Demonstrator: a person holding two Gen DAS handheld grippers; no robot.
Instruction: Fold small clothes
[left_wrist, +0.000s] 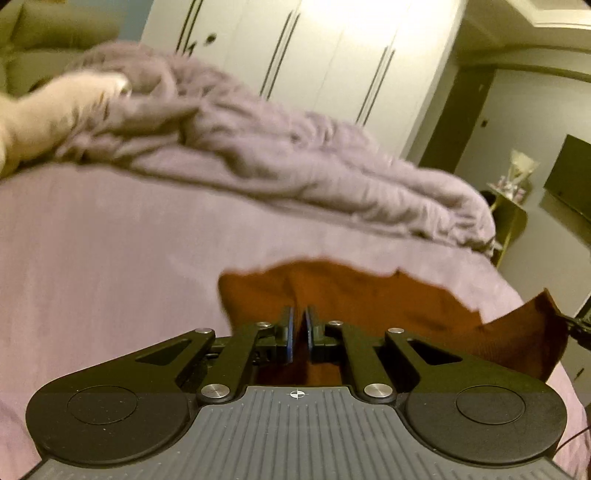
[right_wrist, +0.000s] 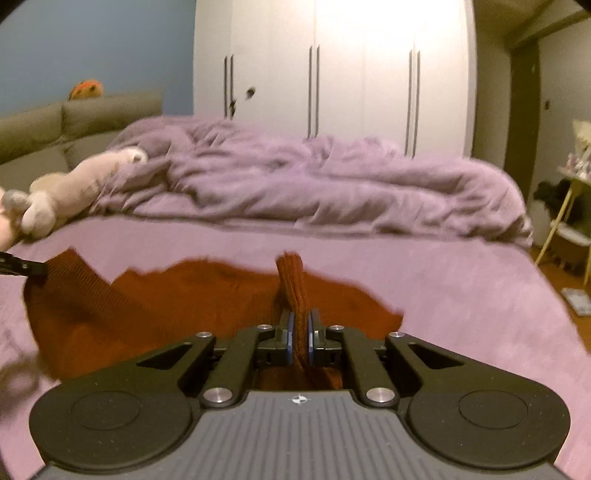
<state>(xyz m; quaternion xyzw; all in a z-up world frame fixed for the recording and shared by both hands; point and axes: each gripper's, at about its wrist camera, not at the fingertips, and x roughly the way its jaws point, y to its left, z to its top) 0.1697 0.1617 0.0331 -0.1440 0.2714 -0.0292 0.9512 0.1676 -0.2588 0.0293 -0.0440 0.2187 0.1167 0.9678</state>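
Holding the rust-red ribbed knit garment (right_wrist: 155, 306) by its near edge, both grippers are pressed shut on the cloth. The right gripper (right_wrist: 300, 332) pinches a bunched ridge of the fabric that stands up between its blue pads (right_wrist: 290, 338). The left gripper (left_wrist: 300, 332) has its blue pads nearly together on a thin fold of the same garment; the cloth passes between them and under the jaws.

The garment lies on the smooth lilac bed sheet (right_wrist: 461, 295), near the front edge of the bed, with its far edge resting flat and its near edge raised. Behind it is the crumpled lilac duvet (right_wrist: 295, 181), and a pale plush toy (right_wrist: 70, 184) lies at the left.

The step in hand seems to be carrying the near edge over to the far edge, to make the first fold. To do it well, I think both hands should go at the same height and the same speed, so the edge stays straight and a little tight between them. The far edge should stay flat on the sheet and not drag. The pinches should open only when the two edges meet.
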